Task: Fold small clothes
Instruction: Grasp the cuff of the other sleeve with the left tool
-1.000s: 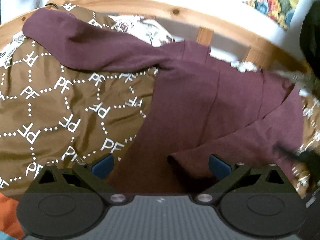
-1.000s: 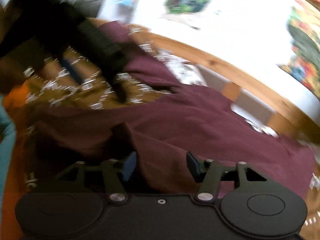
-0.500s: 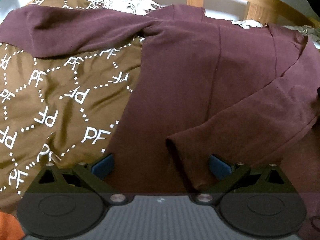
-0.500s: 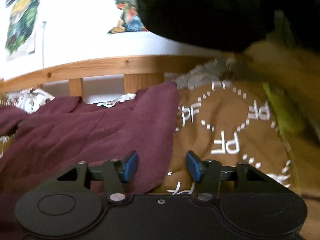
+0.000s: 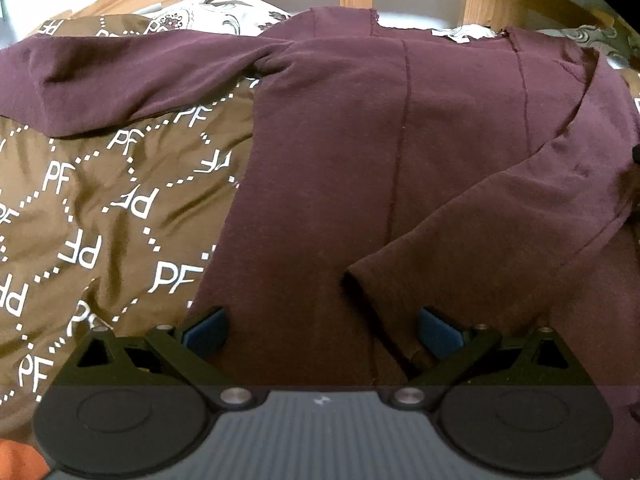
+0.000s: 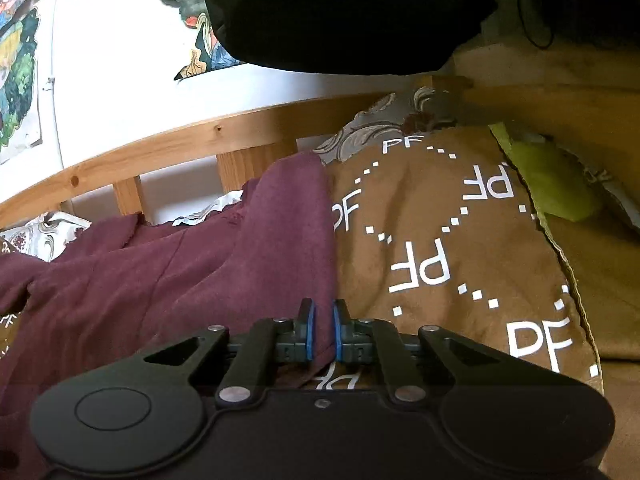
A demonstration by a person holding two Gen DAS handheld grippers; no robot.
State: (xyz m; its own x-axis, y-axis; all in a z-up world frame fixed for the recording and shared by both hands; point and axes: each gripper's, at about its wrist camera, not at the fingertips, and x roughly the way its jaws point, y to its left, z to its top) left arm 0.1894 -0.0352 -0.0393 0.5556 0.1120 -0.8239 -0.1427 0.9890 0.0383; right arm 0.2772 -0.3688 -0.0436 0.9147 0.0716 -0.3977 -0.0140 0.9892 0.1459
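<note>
Maroon long-sleeved top (image 5: 360, 152) flat on brown bedspread (image 5: 100, 208), one sleeve folded across its body.

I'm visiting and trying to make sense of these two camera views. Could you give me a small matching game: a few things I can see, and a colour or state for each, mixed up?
Things:
1. top
2. blanket
3. left gripper
4. right gripper

Descriptions:
A. brown with white PF letters
B. fingers wide apart, holding nothing
C. dark maroon, one sleeve folded across the body
D. fingers nearly together, pinching the cloth's edge

Pairs: 1-C, 2-A, 3-B, 4-D
</note>
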